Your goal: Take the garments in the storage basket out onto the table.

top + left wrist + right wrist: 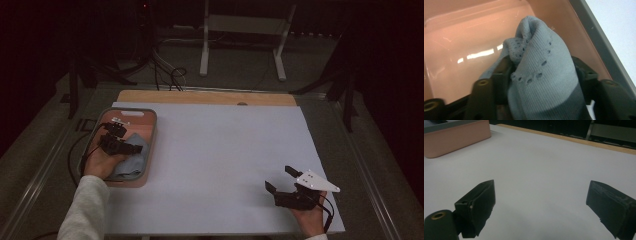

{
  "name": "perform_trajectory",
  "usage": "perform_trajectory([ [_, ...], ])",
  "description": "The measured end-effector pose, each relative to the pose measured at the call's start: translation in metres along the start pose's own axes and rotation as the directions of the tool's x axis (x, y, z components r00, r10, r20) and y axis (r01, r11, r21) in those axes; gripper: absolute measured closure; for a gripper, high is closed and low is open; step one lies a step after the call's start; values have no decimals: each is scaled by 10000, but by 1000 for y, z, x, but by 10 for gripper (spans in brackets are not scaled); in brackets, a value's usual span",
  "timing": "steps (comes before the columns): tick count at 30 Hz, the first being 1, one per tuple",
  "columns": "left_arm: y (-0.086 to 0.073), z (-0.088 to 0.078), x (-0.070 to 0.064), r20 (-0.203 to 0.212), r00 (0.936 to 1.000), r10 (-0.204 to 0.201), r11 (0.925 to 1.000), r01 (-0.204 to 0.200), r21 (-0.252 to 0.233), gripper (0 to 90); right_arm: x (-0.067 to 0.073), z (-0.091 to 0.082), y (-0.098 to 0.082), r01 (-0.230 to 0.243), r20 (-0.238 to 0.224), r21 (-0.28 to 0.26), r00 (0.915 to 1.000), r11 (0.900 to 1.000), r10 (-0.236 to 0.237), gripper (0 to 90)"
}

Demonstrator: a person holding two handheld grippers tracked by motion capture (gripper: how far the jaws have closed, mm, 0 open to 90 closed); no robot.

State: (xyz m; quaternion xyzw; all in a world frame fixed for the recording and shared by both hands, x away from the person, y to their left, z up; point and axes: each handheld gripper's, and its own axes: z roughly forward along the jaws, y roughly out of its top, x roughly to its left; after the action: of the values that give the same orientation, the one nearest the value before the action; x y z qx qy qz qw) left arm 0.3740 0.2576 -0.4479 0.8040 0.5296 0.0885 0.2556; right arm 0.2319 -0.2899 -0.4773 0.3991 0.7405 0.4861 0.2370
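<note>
A grey-blue knitted cloth point(541, 50) with a row of small holes lies in a pink tray point(461, 37) with a grey rim. It bunches up between the black jaws of my left gripper point(541, 66), which press it from both sides. From the high view, the left gripper point(120, 144) is inside the tray point(127, 113) at the table's left, above the cloth point(132, 165). My right gripper point(278, 177) rests low at the front right of the white sheet. Its jaws point(540, 195) stand wide apart with nothing between them.
A white sheet point(225, 150) covers the table, with a wooden strip point(200, 96) along its far edge. The tray's pink side point(456, 138) shows far left in the right gripper view. A white stand point(245, 30) and cables point(167, 75) sit on the floor beyond the table.
</note>
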Motion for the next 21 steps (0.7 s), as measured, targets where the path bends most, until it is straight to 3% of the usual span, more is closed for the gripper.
perform_trajectory([
  [4,-2,-5,1,36,9996,-277,9987,278,-423,516,0,0,0,-10,1,16,10000,10000,10,89],
  [13,-4,-17,1,165,9999,-50,9961,64,-882,526,0,0,0,-30,-2,8,10000,10000,30,89],
  [21,-6,-28,2,213,9997,-133,9900,161,-1401,534,0,1,0,-19,-5,26,10000,10000,19,89],
])
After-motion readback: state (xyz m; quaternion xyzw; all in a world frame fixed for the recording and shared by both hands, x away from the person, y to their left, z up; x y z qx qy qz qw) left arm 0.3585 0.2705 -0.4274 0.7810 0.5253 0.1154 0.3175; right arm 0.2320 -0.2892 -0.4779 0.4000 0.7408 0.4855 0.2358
